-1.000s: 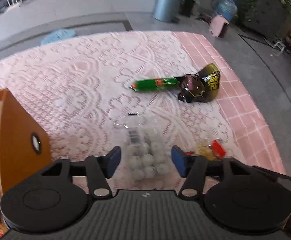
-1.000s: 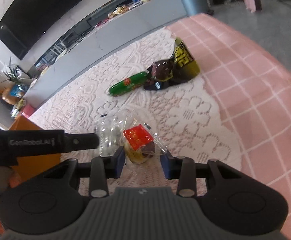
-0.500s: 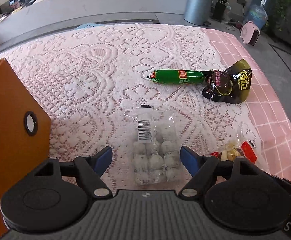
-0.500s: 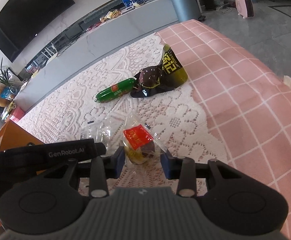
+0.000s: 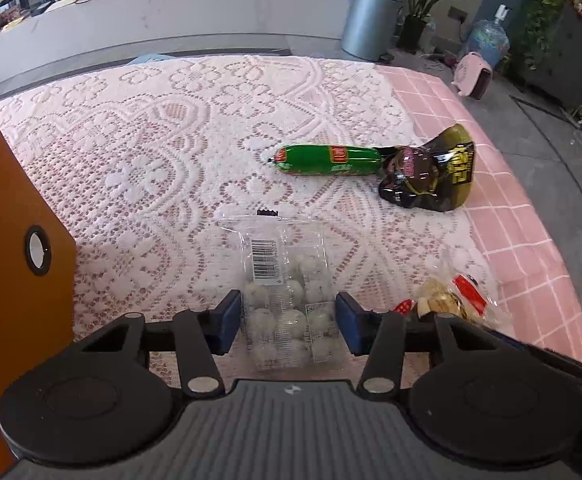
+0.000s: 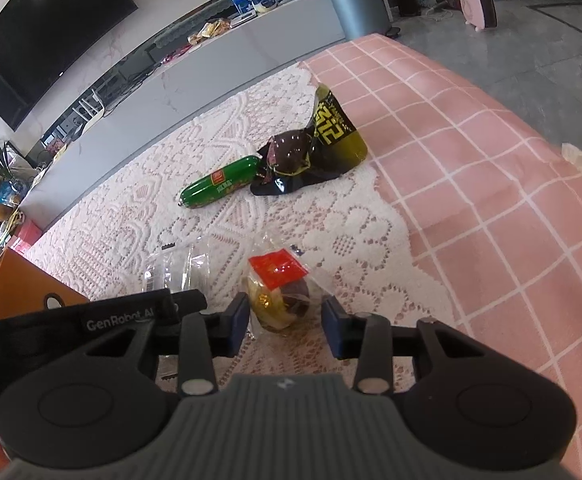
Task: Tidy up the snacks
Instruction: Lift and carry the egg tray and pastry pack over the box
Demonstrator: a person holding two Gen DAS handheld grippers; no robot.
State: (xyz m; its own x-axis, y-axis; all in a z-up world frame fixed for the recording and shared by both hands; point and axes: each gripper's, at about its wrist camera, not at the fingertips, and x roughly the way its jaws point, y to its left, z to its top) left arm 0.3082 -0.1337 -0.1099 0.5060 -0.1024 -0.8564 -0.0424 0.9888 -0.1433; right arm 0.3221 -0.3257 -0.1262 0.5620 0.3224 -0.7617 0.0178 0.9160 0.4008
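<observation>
White lace lies over a pink checked cloth [image 6: 491,152] on the table, and the snacks are scattered across it. The left gripper [image 5: 287,322] has its 2 blue pads on either side of a clear bag of pale round sweets [image 5: 287,300], which lies flat on the lace; its jaws are closing, the pads right at the bag's edges, and I cannot tell whether they press it yet. Just beside it, the right gripper [image 6: 285,326] stands spread around a clear packet with a red label [image 6: 279,292], with a gap on each side. Farther back lie a green sausage stick [image 5: 329,160] and, touching its end, a dark crumpled snack bag [image 5: 431,176]. An orange box [image 5: 7,248] stands at the left edge.
</observation>
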